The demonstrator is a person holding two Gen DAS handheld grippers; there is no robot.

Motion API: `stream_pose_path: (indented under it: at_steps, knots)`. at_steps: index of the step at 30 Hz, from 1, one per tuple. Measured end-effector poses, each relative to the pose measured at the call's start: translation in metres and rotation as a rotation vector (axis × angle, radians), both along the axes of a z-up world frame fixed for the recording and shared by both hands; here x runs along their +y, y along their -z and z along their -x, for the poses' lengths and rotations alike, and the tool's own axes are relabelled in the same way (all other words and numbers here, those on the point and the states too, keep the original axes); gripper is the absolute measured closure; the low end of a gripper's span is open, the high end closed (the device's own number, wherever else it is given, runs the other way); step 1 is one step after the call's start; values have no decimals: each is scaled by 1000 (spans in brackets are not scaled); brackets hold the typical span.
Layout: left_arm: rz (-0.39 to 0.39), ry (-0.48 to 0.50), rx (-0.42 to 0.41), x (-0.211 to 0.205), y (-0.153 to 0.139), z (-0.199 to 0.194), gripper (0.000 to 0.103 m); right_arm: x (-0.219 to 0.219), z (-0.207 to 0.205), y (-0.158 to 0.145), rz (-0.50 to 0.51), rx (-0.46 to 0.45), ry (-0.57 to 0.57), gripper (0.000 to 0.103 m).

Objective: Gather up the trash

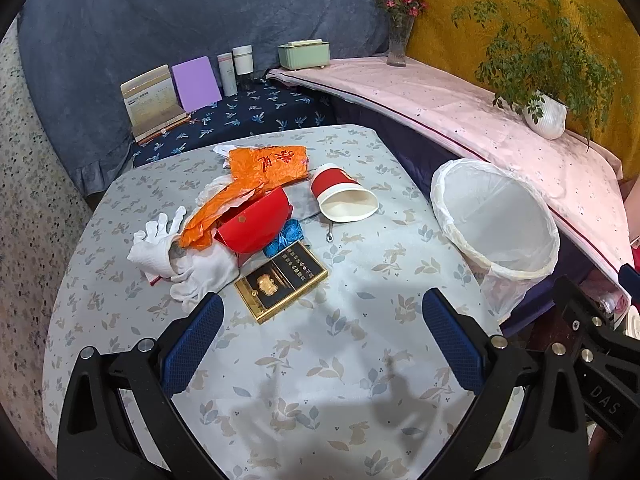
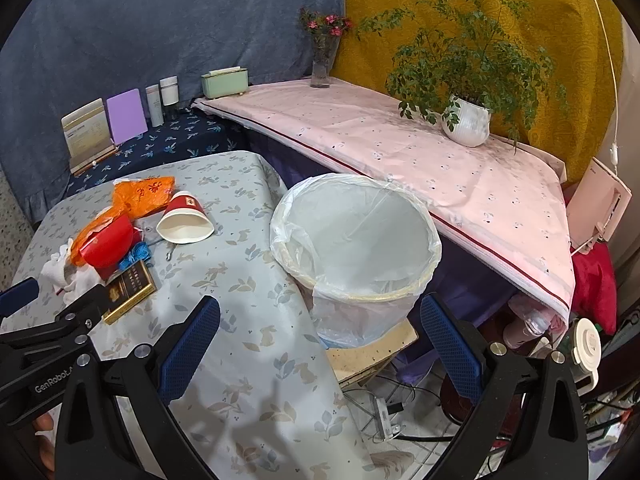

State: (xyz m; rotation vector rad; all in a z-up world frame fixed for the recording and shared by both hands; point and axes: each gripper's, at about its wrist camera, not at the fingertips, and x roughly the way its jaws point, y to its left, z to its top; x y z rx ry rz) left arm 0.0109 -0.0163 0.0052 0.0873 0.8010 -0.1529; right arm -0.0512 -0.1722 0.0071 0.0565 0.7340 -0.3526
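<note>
Ahead of my left hand-held gripper (image 1: 322, 312), the white gloves (image 1: 182, 258) and the orange wrapper (image 1: 256, 172) cover part of the red box (image 1: 256, 220), and only a little of the blue item (image 1: 286, 236) shows behind it. The print on the black-and-gold box (image 1: 280, 280) is too small for me to read.
</note>
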Motion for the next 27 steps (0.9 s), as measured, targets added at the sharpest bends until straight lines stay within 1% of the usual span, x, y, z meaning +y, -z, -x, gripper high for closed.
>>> stream_pose_path:
  at_steps: [9,14,21,27]
  knots:
    - [22,0,-19,8,-1,-9,8,5,-10,-1,9,-11,-1,7]
    - [28,-2,-10,15,2,-16,8,9,-19,-1,9,-8,-6,7]
    - [51,-31,10,32,6,-32,8,22,-37,2,19,1,-23,7]
    - [62,-63,24,55,14,-49,8,35,-61,9,15,14,-47,7]
